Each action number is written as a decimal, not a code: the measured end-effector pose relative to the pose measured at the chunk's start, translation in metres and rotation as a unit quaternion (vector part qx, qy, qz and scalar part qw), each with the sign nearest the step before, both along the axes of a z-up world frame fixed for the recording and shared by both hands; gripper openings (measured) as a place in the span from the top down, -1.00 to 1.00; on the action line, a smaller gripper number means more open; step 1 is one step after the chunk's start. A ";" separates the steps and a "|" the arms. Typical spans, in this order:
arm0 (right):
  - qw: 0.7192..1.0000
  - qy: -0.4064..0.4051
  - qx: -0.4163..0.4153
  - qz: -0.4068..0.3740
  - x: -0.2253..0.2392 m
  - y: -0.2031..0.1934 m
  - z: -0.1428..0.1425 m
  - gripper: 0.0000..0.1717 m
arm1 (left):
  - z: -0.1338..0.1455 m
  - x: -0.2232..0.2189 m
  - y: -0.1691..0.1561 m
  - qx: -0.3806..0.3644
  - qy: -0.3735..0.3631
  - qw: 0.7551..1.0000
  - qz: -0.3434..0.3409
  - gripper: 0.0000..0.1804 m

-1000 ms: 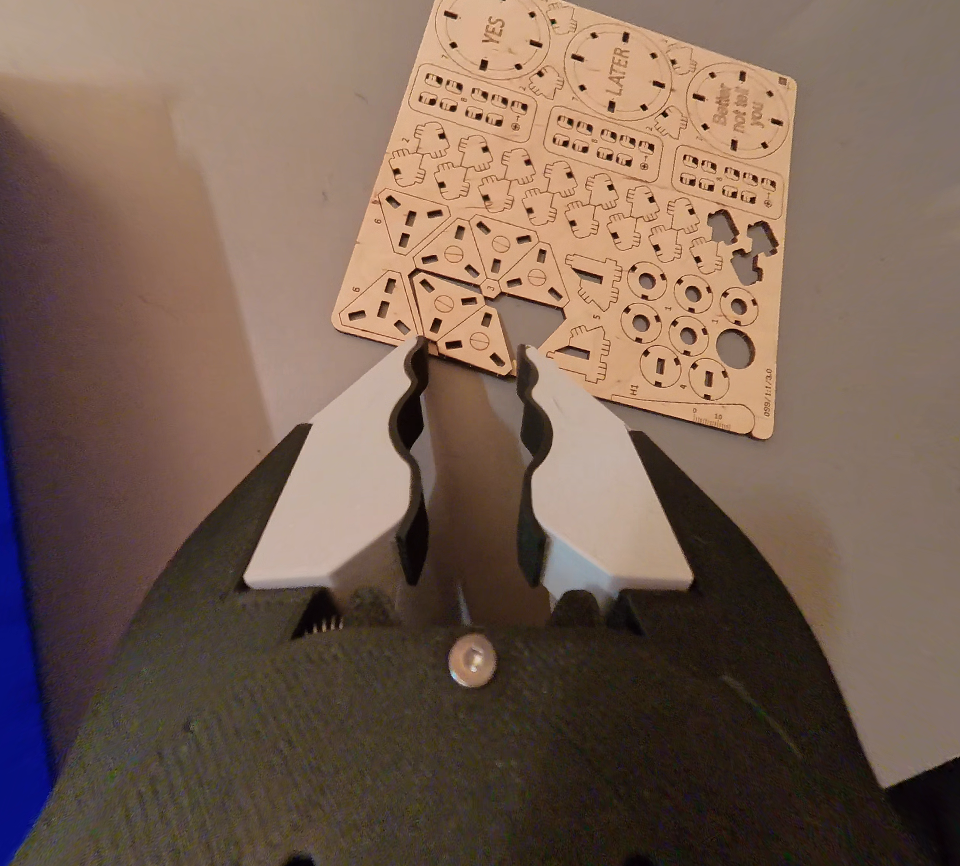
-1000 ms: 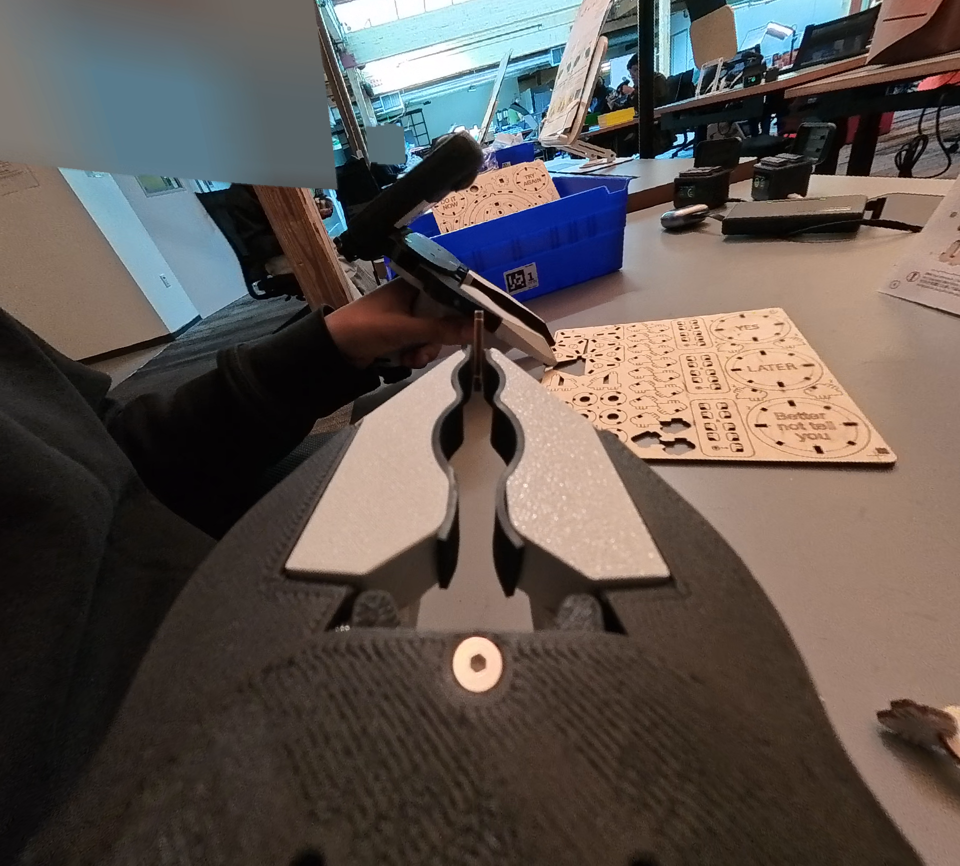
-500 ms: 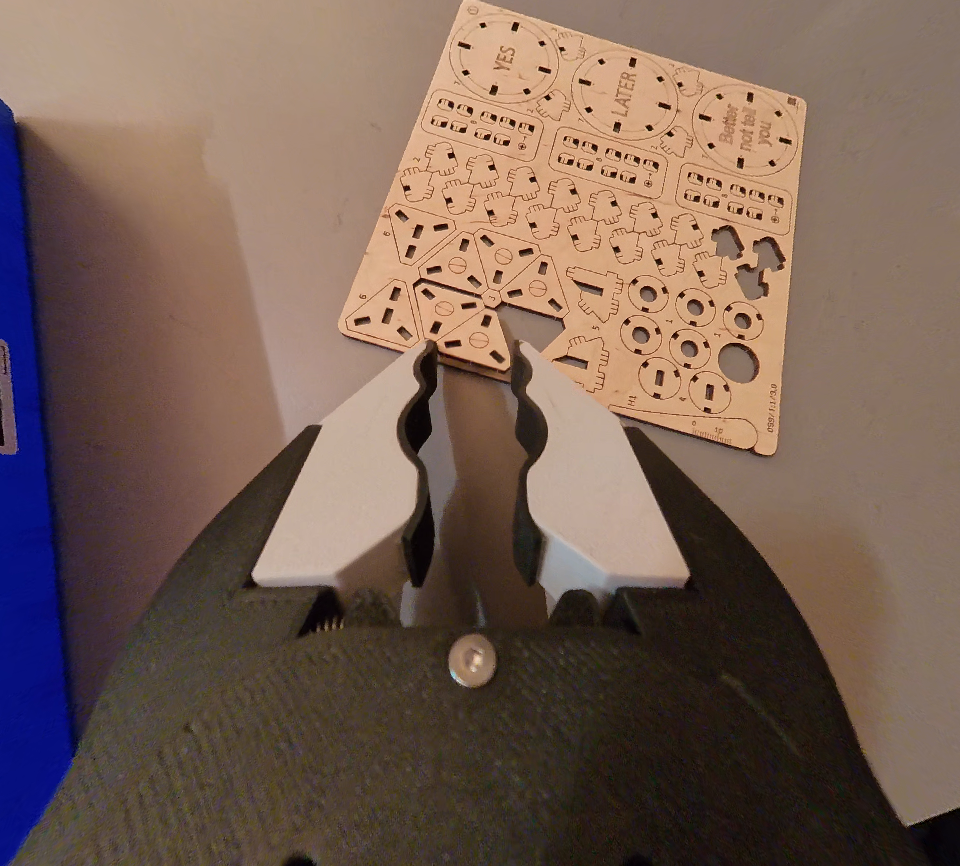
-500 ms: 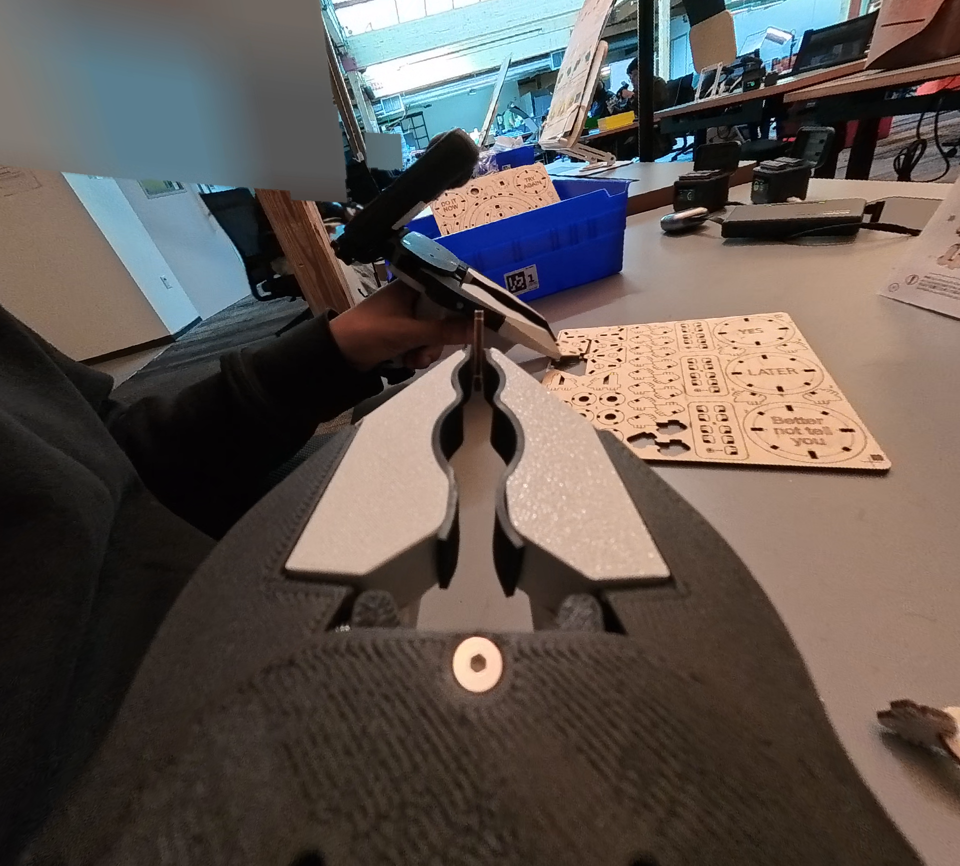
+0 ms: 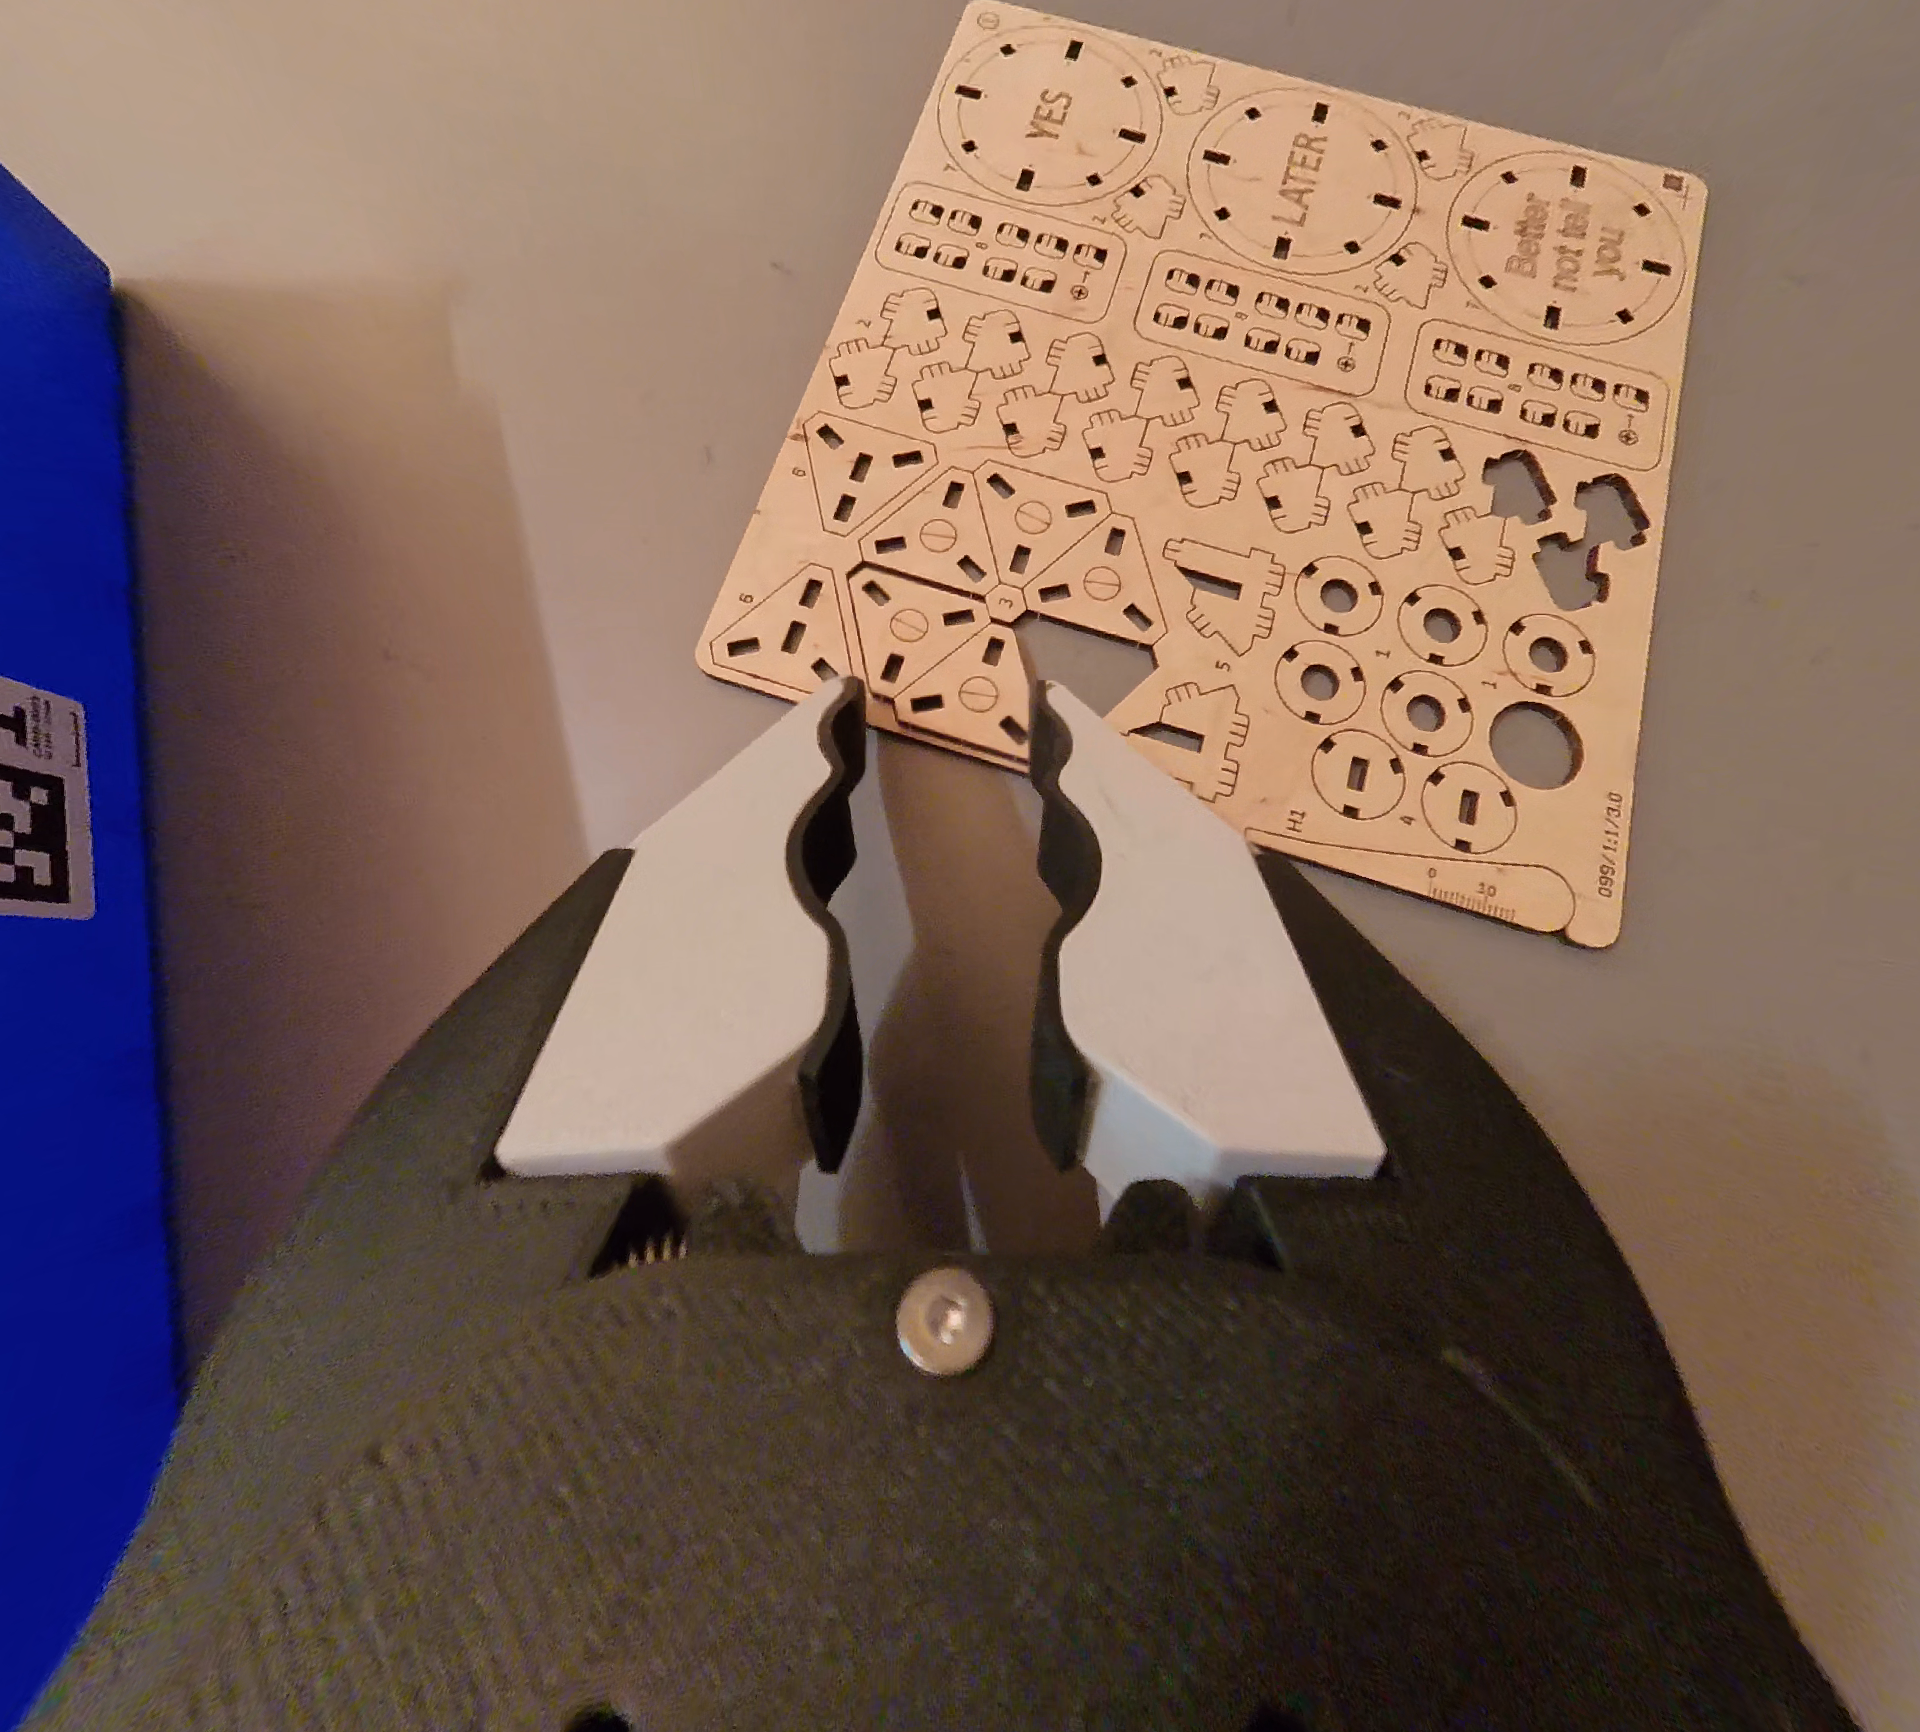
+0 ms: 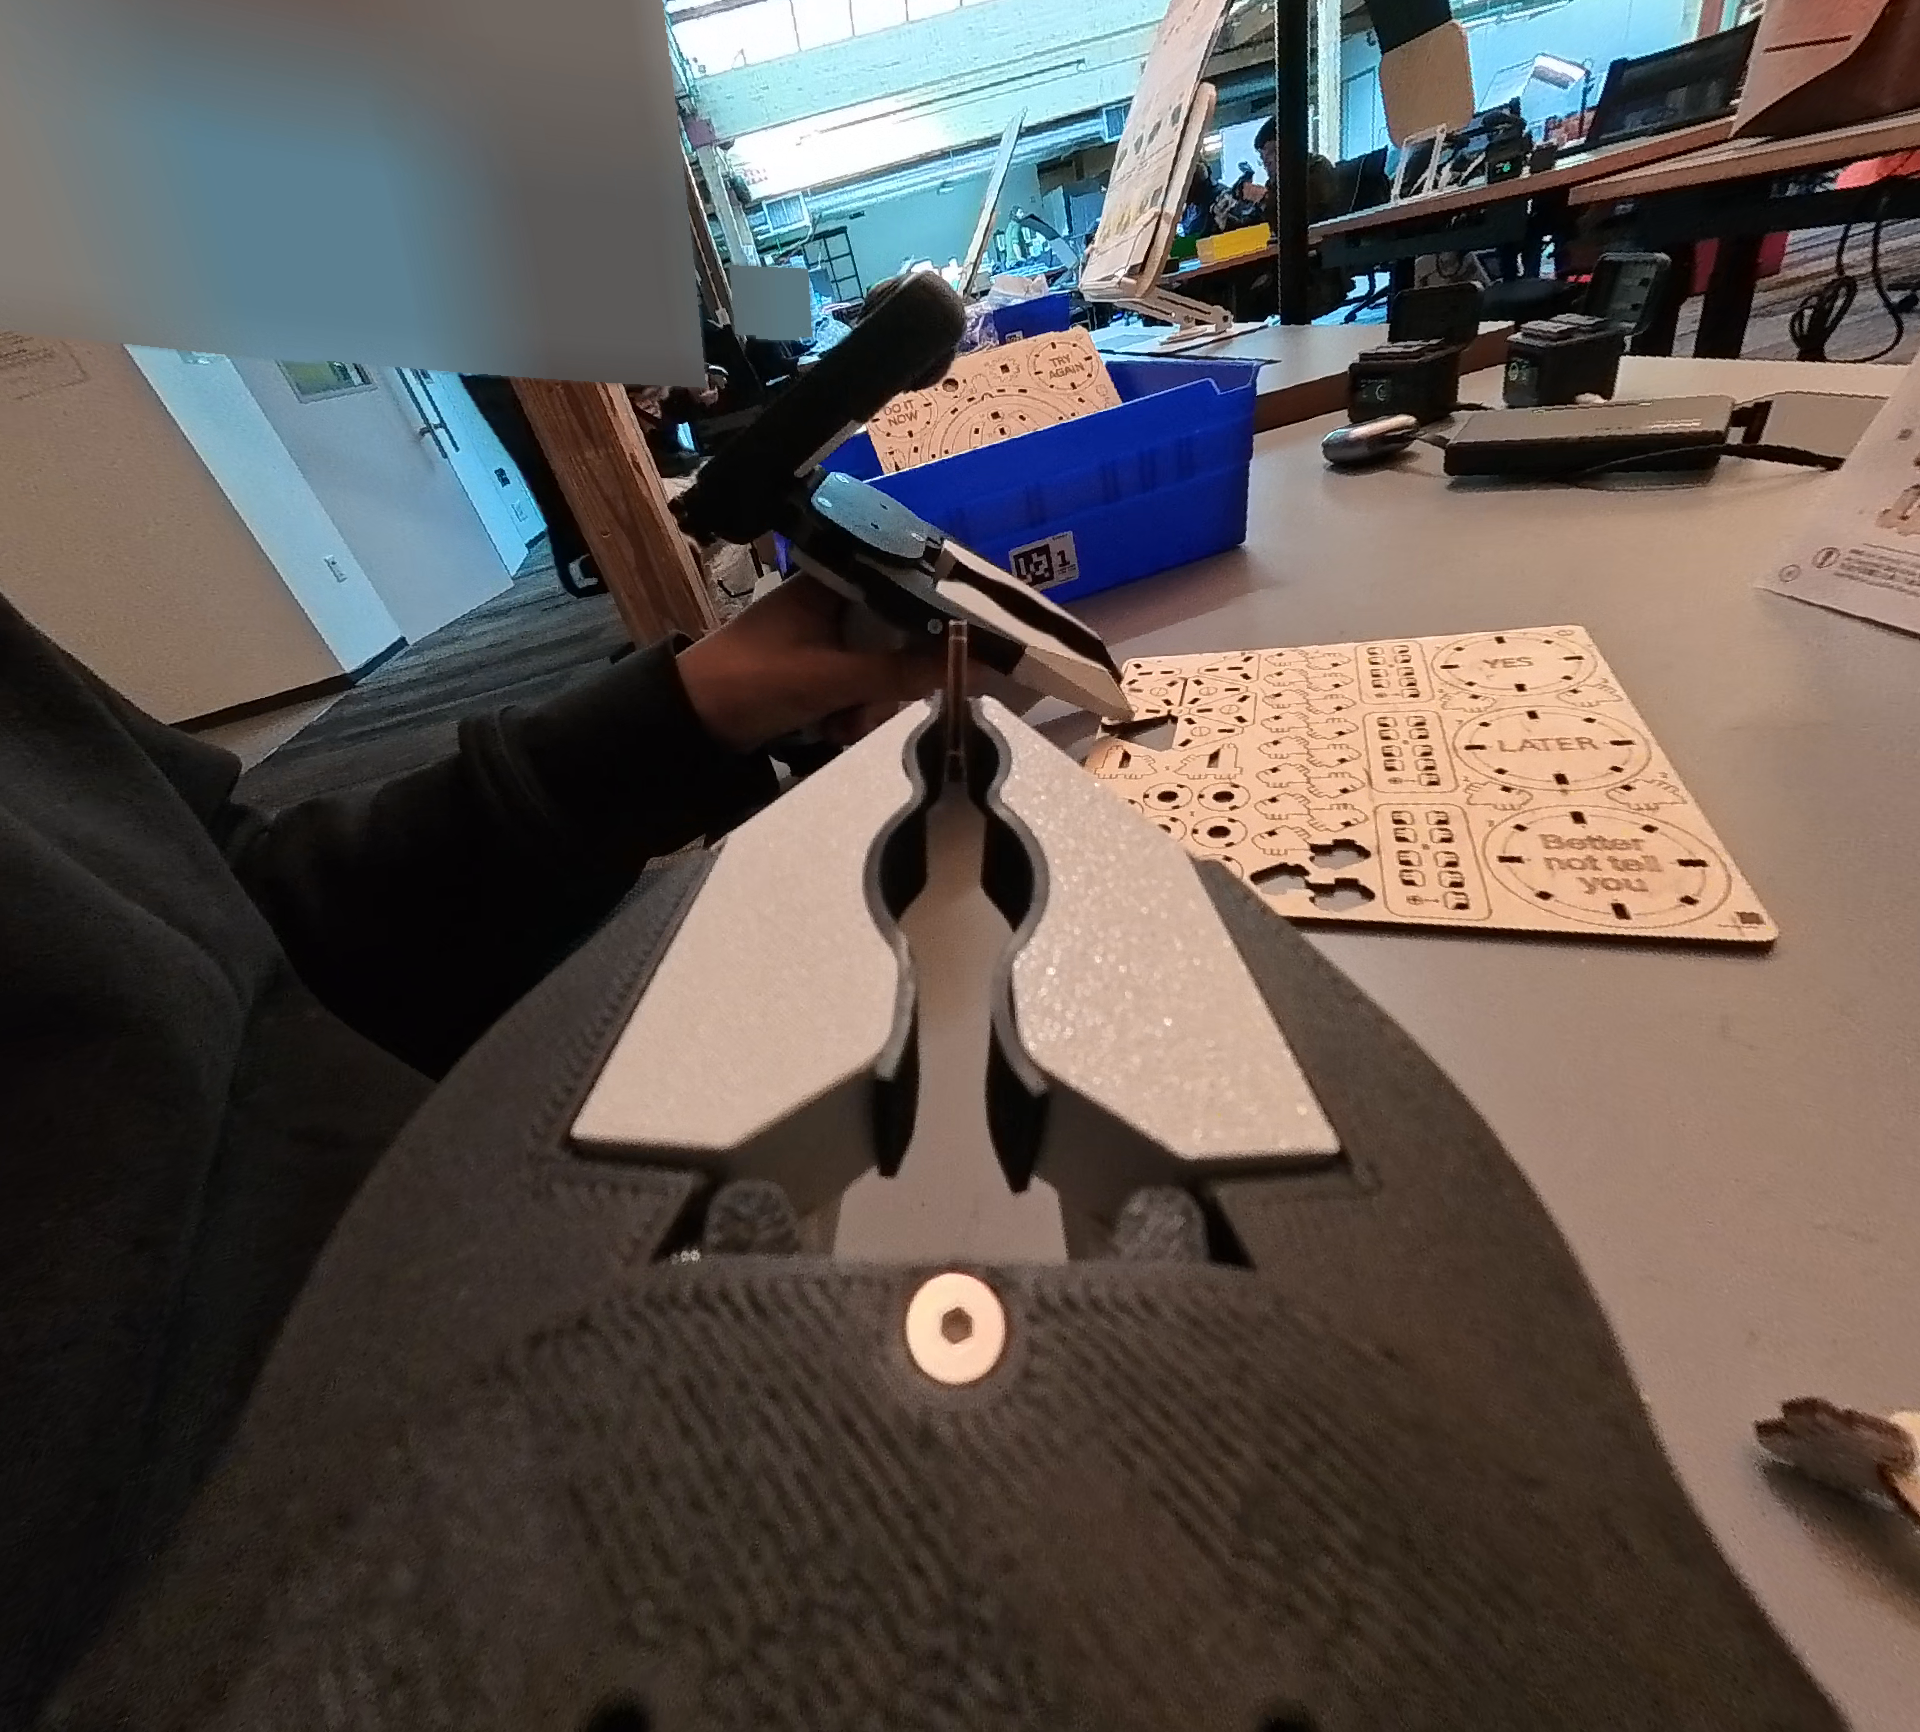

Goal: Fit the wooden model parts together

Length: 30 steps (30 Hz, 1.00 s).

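- Your right gripper is clenched: its grey fingers meet at the tips on a thin flat wooden piece, held edge-on and sticking up past the pads.
- Your left gripper is parted, its fingertips at the near edge of the square laser-cut plywood sheet. Between them sits a triangular slotted panel, tipped up out of the sheet; whether the pads press on it, I cannot tell.
- Only your left wrist view looks down on the sheet: a triangular hole shows beside that panel, with more cut-out gaps near the right edge.
- Only your right wrist view shows the left gripper from the side, held in your hand and angled down, its tips at the sheet's near-left edge.
- The sheet lies flat on the grey table. A small dark-edged wooden scrap lies on the table at your right.
- Left of the sheet stands a blue plastic bin with a square code label; another plywood sheet stands inside it.
- Farther back lie a white paper sheet, a flat black device and two black boxes.
- Beyond, a tall plywood board on a stand blocks part of the workshop.
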State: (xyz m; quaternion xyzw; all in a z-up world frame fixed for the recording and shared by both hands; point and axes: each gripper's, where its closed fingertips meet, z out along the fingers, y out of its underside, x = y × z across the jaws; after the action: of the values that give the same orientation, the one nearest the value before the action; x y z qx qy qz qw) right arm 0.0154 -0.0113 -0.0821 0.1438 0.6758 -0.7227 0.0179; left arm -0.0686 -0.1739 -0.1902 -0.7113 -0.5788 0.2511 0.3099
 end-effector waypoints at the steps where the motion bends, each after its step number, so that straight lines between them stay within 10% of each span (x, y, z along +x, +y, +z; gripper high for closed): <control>1: 1.000 0.000 0.000 0.000 0.000 0.000 0.000 1.00 | 0.001 0.000 0.001 0.000 0.002 1.000 -0.003 0.65; 30: 1.000 -0.002 -0.006 0.003 0.001 0.000 0.001 1.00 | -0.001 0.014 0.000 0.065 -0.035 0.997 -0.032 0.90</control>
State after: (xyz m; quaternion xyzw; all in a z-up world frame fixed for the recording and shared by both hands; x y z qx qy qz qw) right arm 0.0165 -0.0111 -0.0808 0.1437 0.6714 -0.7266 0.0223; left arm -0.0550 -0.1737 -0.1914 -0.7163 -0.5814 0.1775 0.3427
